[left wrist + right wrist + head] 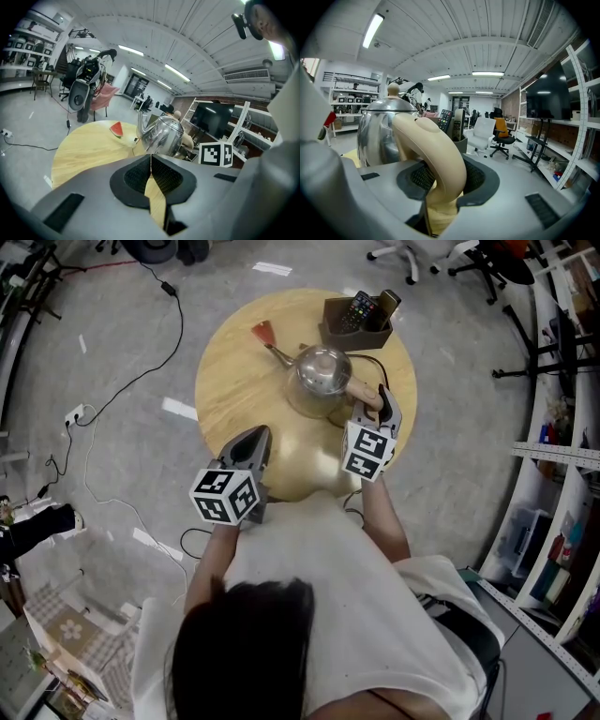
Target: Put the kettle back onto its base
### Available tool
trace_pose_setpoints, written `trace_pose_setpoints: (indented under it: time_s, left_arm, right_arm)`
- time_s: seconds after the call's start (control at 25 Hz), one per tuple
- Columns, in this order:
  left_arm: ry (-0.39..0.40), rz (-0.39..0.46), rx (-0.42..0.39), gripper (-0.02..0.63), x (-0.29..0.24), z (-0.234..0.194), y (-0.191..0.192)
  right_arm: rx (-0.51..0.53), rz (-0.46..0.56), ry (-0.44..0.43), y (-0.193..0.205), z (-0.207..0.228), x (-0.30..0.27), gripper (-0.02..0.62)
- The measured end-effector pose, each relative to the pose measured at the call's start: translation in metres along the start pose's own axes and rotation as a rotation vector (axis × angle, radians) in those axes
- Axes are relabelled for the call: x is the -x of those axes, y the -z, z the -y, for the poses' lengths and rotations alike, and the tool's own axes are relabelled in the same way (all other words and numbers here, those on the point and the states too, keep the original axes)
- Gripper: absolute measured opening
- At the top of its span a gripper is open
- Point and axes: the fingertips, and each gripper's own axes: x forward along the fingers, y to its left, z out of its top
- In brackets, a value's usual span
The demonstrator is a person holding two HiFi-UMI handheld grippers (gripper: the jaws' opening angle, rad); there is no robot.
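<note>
A shiny steel kettle [322, 371] stands on the round wooden table [234, 381], spout pointing away to the left. A greyish round base [305, 407] shows under its near side; I cannot tell how squarely the kettle sits on it. My right gripper [380, 409] is shut on the kettle's cream handle [436, 150], which fills the gap between the pads [440, 176], with the kettle's body [382, 131] just behind. My left gripper [253, 442] hovers over the table's near left part, jaws shut on nothing [151, 173]. From there the kettle [161, 136] sits ahead to the right.
A toy watermelon slice [262, 332] lies beyond the kettle's spout. A dark box holding remotes [356, 320] stands at the table's far edge. A power strip [75, 415] and cables lie on the floor at left. Shelving [562, 474] stands at right, office chairs [403, 254] beyond.
</note>
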Motion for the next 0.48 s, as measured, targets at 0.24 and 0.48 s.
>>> trace_pose_setpoints:
  time_s: [0.24, 0.48]
  left_arm:
    - [0.0, -0.006, -0.008, 0.028, -0.002, 0.0002, 0.0011]
    - [0.003, -0.008, -0.007, 0.028, -0.0017, 0.0028, 0.0017]
  right_arm:
    - [0.011, -0.005, 0.0, 0.0058, 0.0013, -0.001, 0.131]
    - [0.026, -0.006, -0.034, 0.0059, -0.0002, -0.001, 0.124]
